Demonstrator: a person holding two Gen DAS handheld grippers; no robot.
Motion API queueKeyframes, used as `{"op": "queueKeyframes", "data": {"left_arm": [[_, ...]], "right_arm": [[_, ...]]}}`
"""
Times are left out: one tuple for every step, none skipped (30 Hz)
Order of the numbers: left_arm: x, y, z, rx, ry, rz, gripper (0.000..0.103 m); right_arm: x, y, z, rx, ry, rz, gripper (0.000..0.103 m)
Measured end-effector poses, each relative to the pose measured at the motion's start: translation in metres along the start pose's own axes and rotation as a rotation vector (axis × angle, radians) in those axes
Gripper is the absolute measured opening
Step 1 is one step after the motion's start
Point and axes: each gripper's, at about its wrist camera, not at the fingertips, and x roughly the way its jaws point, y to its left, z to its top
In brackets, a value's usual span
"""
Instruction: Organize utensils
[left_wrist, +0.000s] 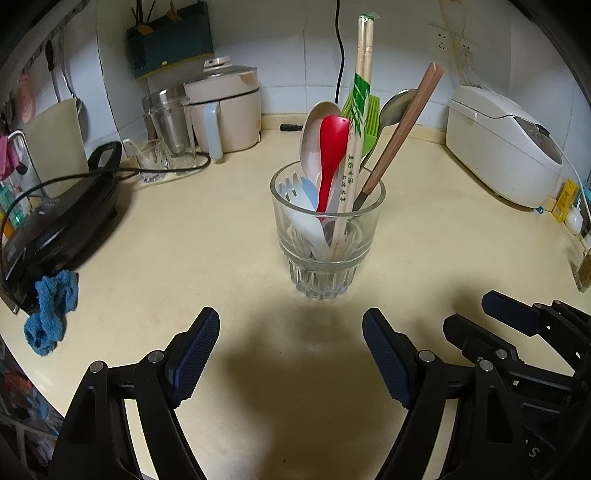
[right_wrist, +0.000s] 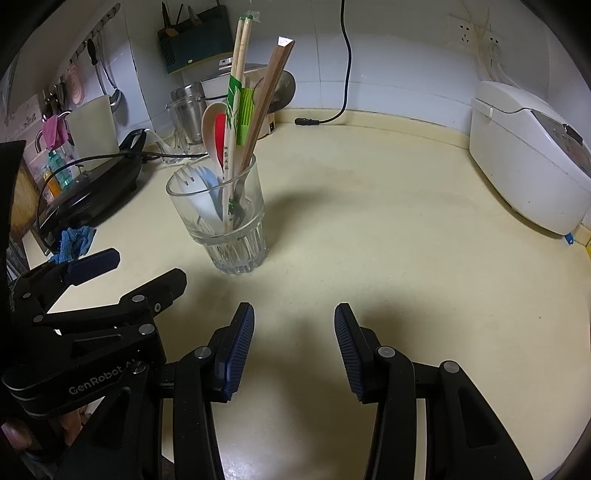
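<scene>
Here both grippers' fingers (left_wrist: 291, 354) (right_wrist: 294, 350) gape empty; utensil tips blur inside the glass (left_wrist: 327, 236).

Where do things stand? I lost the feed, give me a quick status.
Left gripper and right gripper both open, empty, short of the glass. Utensils stand in the glass. Nothing in the way.

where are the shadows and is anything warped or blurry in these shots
Left wrist view: a dark shadow on the counter before the glass, edges bowed by fisheye. Right wrist view: shadow right of the glass; both sharp, corners vignetted.
</scene>
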Motion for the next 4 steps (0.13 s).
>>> {"op": "queueKeyframes", "data": {"left_arm": [[-0.0005,-0.0006,0.0003,0.006,-0.007,0.003,0.083],[-0.0009,-0.0011,-0.0001,0.014,-0.013,0.006,0.083],[-0.0007,-0.0016,0.0003,0.016,-0.012,0.006,0.083],[0.0002,-0.0011,0.0005,0.014,-0.008,0.001,0.083]], "right_arm": [[0.0006,-0.0004,0.0000,0.002,0.001,0.000,0.046],[0.0010,-0.0008,-0.0001,0.004,0.001,0.000,0.046],[0.0015,-0.0011,-0.0003,0.005,0.002,-0.001,0.046],[0.0019,-0.0015,-0.0004,0.007,0.003,-0.001,0.046]]}}
